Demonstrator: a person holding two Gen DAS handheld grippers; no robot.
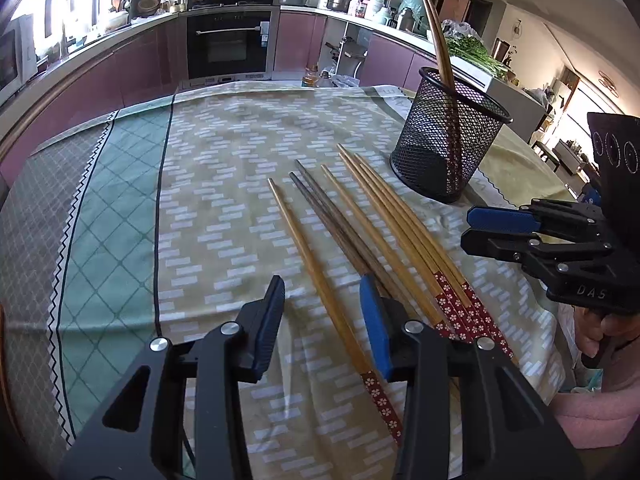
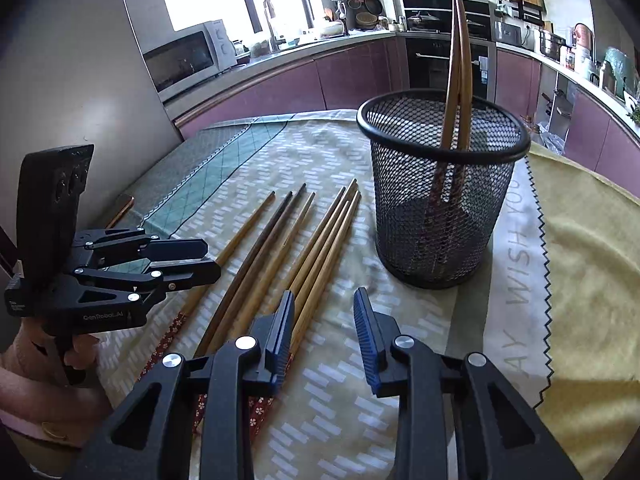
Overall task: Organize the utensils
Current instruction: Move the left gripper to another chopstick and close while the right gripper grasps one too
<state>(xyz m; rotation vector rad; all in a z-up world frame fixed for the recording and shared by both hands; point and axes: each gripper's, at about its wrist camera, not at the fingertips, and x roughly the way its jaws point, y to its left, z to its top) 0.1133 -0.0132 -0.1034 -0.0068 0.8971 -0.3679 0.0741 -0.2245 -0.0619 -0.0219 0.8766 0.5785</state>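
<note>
Several chopsticks lie side by side on the tablecloth: one light chopstick (image 1: pixel 316 280) apart on the left, a dark pair (image 1: pixel 340 232), and a light bundle (image 1: pixel 400 224) with red flowered ends. A black mesh cup (image 1: pixel 448 136) stands behind them with two chopsticks (image 1: pixel 438 40) upright in it. My left gripper (image 1: pixel 324 312) is open, low over the table, straddling the single chopstick. My right gripper (image 2: pixel 324 332) is open and empty, just right of the bundle (image 2: pixel 320 256), in front of the cup (image 2: pixel 440 184). Each gripper shows in the other's view: the left (image 2: pixel 208 260), the right (image 1: pixel 468 226).
The table is covered by a patterned cloth (image 1: pixel 224 184) with a green band on the left and a yellow cloth (image 2: pixel 592 264) on the right. Kitchen counters, an oven (image 1: pixel 228 44) and a microwave (image 2: pixel 188 60) stand beyond the table.
</note>
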